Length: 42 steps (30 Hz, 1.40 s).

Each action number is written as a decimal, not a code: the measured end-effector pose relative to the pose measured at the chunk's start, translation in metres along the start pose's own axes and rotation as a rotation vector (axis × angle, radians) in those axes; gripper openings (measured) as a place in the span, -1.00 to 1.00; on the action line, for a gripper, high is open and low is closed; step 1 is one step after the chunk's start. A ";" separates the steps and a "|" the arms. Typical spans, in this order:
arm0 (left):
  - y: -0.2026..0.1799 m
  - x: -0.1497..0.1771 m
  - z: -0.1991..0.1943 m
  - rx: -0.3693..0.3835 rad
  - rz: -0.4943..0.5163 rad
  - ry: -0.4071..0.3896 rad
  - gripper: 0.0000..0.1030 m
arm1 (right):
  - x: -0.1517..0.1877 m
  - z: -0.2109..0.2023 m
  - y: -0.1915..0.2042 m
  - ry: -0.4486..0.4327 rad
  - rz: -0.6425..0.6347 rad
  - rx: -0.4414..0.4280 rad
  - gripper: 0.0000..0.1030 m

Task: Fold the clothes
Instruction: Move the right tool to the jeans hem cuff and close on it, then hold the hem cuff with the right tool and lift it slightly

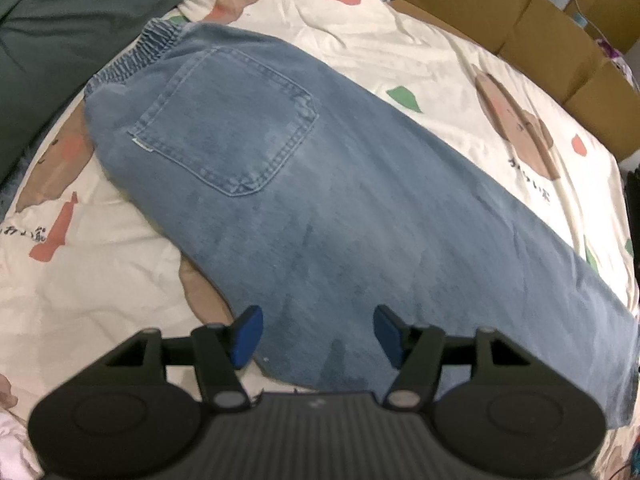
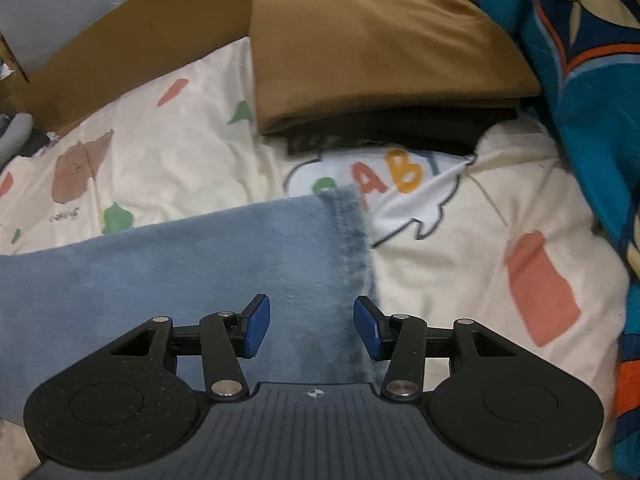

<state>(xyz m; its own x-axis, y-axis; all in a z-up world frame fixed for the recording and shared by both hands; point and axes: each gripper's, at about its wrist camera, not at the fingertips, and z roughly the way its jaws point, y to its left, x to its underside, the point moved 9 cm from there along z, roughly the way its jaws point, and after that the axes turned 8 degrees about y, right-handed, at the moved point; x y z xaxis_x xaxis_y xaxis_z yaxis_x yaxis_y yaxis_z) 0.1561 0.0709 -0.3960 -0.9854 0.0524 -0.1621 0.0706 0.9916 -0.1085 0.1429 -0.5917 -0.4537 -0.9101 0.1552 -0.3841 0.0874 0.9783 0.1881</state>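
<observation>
Two wrist views over a bed w/ a cream cartoon-print bedsheet (image 1: 400, 40).

Left view, near: left gripper (image 1: 318, 336), jaws parted fairly wide, nothing b/w the blue pads, poised over the near edge of the jeans (image 1: 320, 200). The jeans lie flat, folded lengthwise, running from near right to far left. Back pocket (image 1: 228, 128) faces up mid-left; elastic waistband (image 1: 140, 52) at the far left end. Beyond the waistband, a dark grey-green cover (image 1: 60, 20). Far right, past the bed edge: cardboard boxes (image 1: 520, 12).

Right view, near: right gripper (image 2: 312, 328), jaws about half open, holding nothing, above the jeans' leg end (image 2: 200, 260). Frayed hem (image 2: 352, 240) lies just inside the right-hand pad's line. Right of the hem, bare sheet. Further off, a white garment w/ coloured letters (image 2: 400, 184) lies flat, touching the hem's far corner. On its far edge sits a stack: tan folded garment (image 2: 380, 48) atop a black one (image 2: 420, 128). Right side: blue-orange patterned fabric (image 2: 580, 80). Far left: cardboard box (image 2: 140, 40).
</observation>
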 end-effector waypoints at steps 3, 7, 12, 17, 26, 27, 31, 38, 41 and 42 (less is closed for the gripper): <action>-0.003 0.000 0.000 -0.007 -0.005 -0.003 0.30 | 0.004 0.005 -0.017 0.009 0.057 -0.005 0.12; -0.004 0.004 0.003 -0.008 -0.034 0.003 0.32 | 0.010 0.015 -0.027 0.036 0.092 -0.055 0.12; -0.004 0.006 0.005 -0.013 -0.055 0.015 0.32 | 0.011 0.034 -0.034 0.083 0.150 -0.115 0.12; -0.006 0.005 0.003 -0.004 -0.064 0.012 0.32 | 0.006 0.044 -0.041 0.082 0.171 -0.173 0.11; -0.010 0.006 0.003 0.008 -0.044 0.015 0.32 | -0.003 0.042 -0.044 0.134 0.151 -0.206 -0.50; -0.011 0.006 0.003 0.008 -0.036 0.015 0.32 | -0.004 0.040 -0.044 0.136 0.148 -0.207 -0.50; -0.009 0.006 0.004 0.005 -0.028 0.015 0.32 | -0.005 0.037 -0.041 0.139 0.115 -0.211 -0.48; -0.007 0.004 0.008 0.018 -0.049 0.014 0.32 | -0.004 0.048 -0.045 0.158 0.117 -0.220 -0.25; -0.008 0.002 0.009 0.025 -0.042 0.016 0.32 | -0.004 0.050 -0.044 0.158 0.127 -0.230 -0.22; -0.009 0.002 0.009 0.028 -0.042 0.015 0.32 | -0.004 0.049 -0.044 0.165 0.130 -0.238 -0.25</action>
<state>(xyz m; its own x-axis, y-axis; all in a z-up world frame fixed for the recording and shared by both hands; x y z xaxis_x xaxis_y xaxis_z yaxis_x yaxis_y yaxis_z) 0.1552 0.0615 -0.4044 -0.9898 0.0129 -0.1417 0.0332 0.9893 -0.1423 0.1629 -0.6289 -0.5048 -0.9527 0.2330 -0.1951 0.1275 0.8893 0.4393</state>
